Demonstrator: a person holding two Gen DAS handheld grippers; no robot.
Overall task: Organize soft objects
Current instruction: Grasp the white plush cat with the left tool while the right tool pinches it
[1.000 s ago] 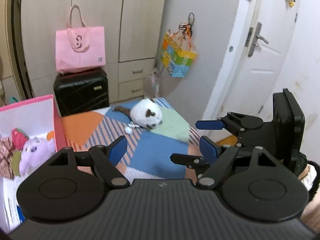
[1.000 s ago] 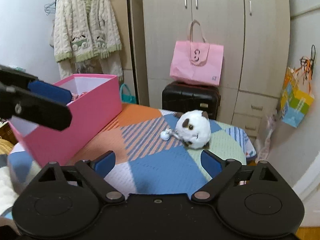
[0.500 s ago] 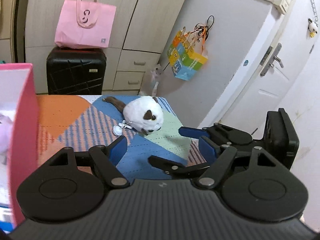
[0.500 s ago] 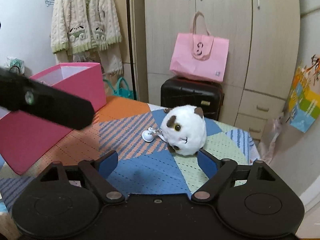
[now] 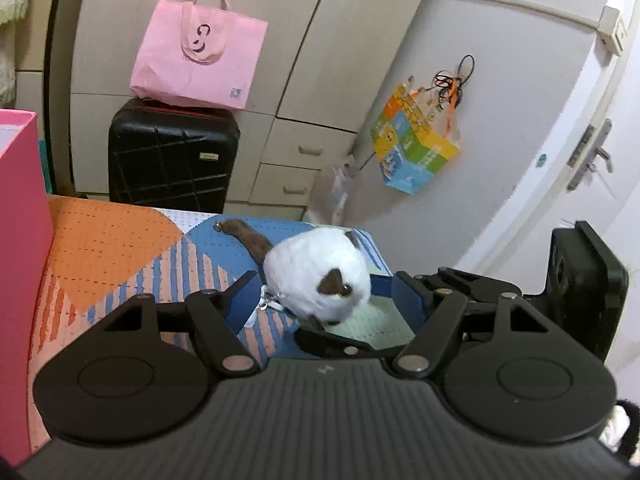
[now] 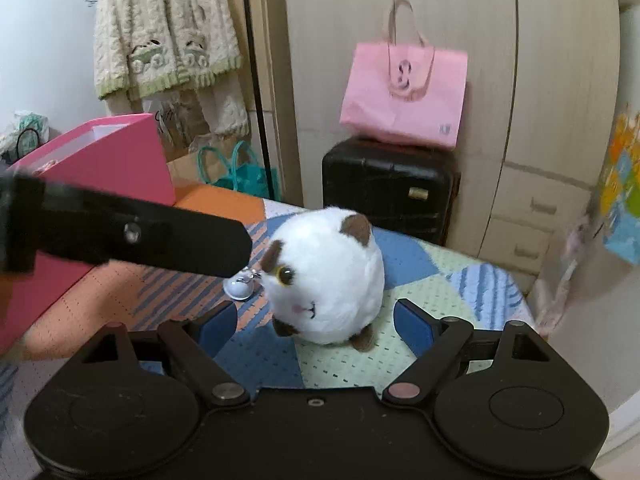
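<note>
A round white plush cat [image 5: 316,272] with brown ears and a brown tail sits on the patchwork cloth; it also shows in the right wrist view [image 6: 326,276]. A small white bell charm [image 6: 239,286] hangs at its side. My left gripper [image 5: 324,298] is open, its blue pads on either side of the plush. My right gripper [image 6: 316,326] is open just in front of the plush. A left finger [image 6: 140,234] crosses the right wrist view beside the plush. The pink box [image 6: 96,160] stands at the left.
The table with the patchwork cloth [image 5: 112,240] ends close behind and to the right of the plush. A black suitcase [image 5: 172,160] with a pink bag [image 5: 198,56] on top stands behind it by the wardrobe. A door [image 5: 592,152] is at the right.
Both grippers have moved in toward the plush cat, which now looks much larger. The left gripper's pads now flank it. The pink box has slid to the left edge.
</note>
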